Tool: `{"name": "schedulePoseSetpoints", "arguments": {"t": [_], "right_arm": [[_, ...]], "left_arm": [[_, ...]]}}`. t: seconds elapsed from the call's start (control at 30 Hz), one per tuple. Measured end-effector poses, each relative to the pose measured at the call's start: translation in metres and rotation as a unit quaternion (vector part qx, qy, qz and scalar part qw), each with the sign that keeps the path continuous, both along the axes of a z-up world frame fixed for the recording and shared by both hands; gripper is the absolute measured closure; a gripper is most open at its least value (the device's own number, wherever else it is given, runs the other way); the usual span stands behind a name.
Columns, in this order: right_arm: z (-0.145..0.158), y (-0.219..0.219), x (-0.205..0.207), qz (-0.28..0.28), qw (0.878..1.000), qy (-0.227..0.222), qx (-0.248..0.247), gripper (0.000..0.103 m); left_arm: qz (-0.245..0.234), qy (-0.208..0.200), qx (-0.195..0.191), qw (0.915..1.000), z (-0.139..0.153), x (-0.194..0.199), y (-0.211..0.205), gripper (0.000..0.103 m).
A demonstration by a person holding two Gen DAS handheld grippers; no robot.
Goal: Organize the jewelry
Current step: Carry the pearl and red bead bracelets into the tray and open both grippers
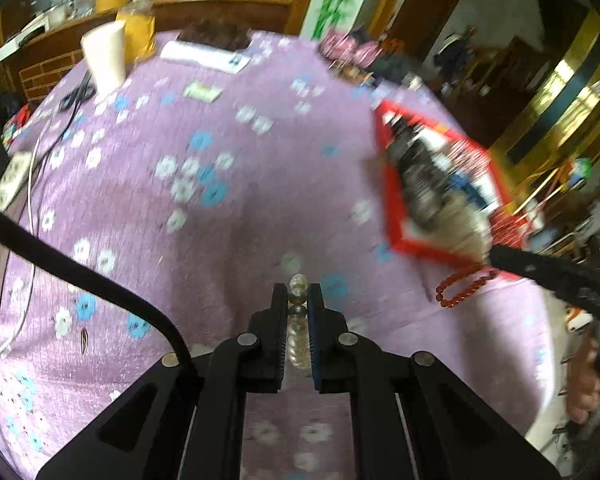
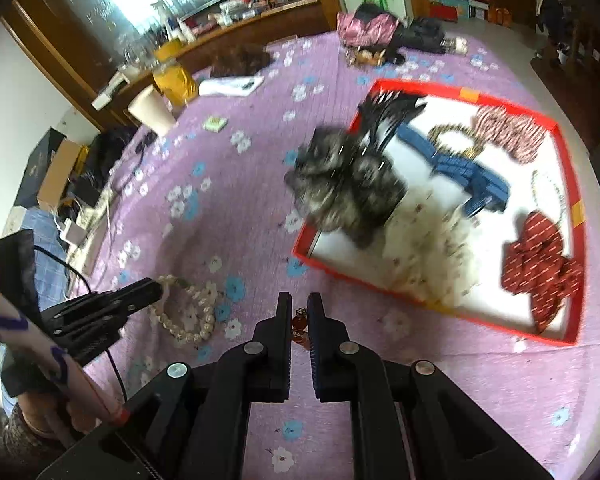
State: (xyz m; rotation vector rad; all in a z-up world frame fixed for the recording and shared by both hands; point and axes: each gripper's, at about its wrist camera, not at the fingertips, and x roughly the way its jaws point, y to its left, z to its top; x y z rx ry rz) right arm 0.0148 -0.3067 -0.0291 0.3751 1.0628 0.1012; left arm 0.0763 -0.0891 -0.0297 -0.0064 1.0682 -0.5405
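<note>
Purple bedspread [image 2: 260, 208]: two bead bracelets, one red tray [image 2: 472, 98].

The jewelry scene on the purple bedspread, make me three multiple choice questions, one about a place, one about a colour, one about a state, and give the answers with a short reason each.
1. Where is the blue hair bow?
A. Inside the red-rimmed tray
B. On the bedspread beside the tray
C. In the right gripper

2. What colour are the beads of the bracelet between the left gripper's fingers?
A. Red
B. Clear, pale
C. Blue

3. How does the right gripper stand?
A. Wide open over the tray
B. Shut on nothing
C. Shut on the red bead bracelet

Answers:
1 A: the bow lies on the tray's white floor, inside the rim.
2 B: the left wrist view shows translucent pale beads between the fingers.
3 C: the right wrist view shows red beads pinched between nearly closed fingers.
</note>
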Motion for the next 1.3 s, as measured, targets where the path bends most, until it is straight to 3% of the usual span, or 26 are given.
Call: {"name": "schedulePoseSetpoints", "arguments": {"t": [0.17,0.37,0.57,0.97,1.2,1.3], "right_arm": [[0.031,-0.032,-0.006,-0.016,0.999,-0.032,-0.008,0.095],[0.056,-0.077,-0.006,-0.036,0.998,-0.051,-0.024,0.095],[0.064,-0.122,0.007,-0.053,0.996,-0.059,-0.041,0.095],[0.03,-0.174,0.054,-0.056,0.998,-0.037,-0.014,0.095],[0.01,-0.2,0.07,-0.071,0.997,-0.021,0.019,0.095],[0.006,-0.206,0.068,-0.073,0.997,-0.019,0.029,0.095]], "left_arm": [[-0.02,-0.025,-0.032,0.999,0.039,-0.003,-0.024,0.094],[-0.061,-0.023,-0.068,0.9955,0.067,0.004,-0.073,0.094],[-0.098,-0.032,-0.066,0.9924,0.078,0.024,-0.143,0.094],[-0.093,-0.009,-0.026,0.9953,0.047,0.104,-0.259,0.094],[-0.086,-0.001,0.009,0.9962,0.024,0.13,-0.292,0.094],[-0.086,0.002,0.007,0.9962,0.023,0.129,-0.29,0.094]]}}
